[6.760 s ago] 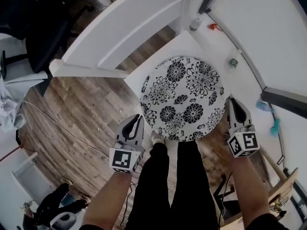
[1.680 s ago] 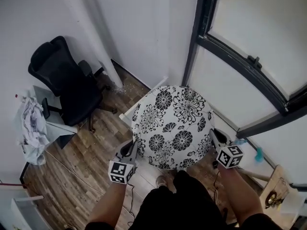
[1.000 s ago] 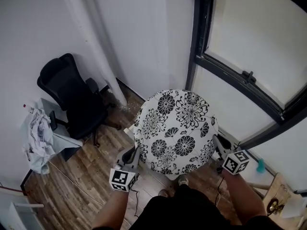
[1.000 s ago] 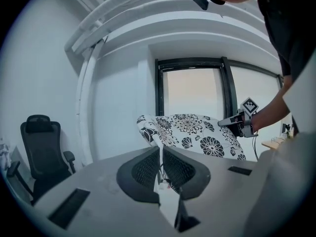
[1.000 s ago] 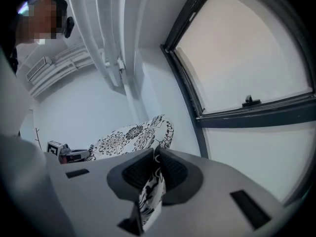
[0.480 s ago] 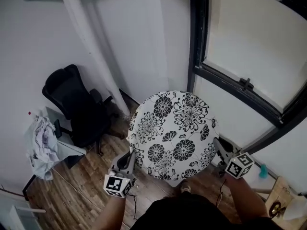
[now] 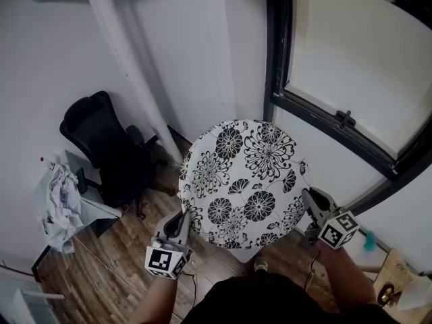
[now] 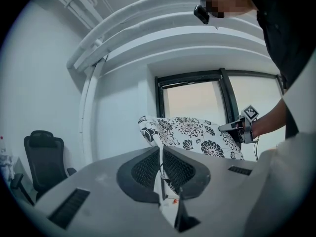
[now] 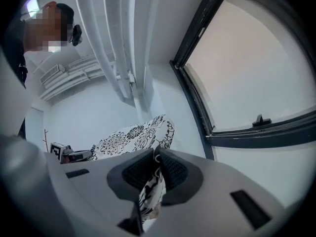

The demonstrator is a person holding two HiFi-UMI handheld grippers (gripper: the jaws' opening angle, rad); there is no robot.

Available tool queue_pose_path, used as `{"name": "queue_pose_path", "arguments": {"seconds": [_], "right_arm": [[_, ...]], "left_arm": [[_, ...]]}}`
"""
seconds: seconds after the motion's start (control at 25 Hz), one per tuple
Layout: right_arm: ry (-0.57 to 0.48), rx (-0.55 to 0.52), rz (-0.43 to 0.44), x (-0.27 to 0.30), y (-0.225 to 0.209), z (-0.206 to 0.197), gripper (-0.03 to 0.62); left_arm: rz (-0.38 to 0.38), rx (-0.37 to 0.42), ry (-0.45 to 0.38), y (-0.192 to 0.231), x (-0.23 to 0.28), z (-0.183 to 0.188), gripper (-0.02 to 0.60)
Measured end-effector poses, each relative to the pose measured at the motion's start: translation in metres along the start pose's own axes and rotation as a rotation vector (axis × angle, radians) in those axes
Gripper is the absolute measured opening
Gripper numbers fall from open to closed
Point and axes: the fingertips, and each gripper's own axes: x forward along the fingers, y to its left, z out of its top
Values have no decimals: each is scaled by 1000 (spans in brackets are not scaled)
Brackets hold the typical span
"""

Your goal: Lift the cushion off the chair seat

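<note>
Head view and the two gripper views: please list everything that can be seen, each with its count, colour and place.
cushion: one, white with black flowers, held up in the middle
office chair: one, black, on the floor at the left
cloth: one, pale, crumpled, far left
window frame: one, dark, upper right
pipes: several, white, along the wall
floor: brown wood, lower left
left gripper: one, grey, shut on the cushion's left edge
right gripper: one, grey, shut on the cushion's right edge
</note>
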Motion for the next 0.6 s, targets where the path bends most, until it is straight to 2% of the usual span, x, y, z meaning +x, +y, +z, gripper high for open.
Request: {"name": "queue_pose_path", "arguments": {"seconds": [0.28,0.6], "right_arm": [[-14,-76,-32,-1,3,2,37],[-33,-75,-38,-2,0,2,36]], "left_arm": [[3,-4,-4,1,1,-3,21],[27,8,-31,2,-1,-4,23]]}}
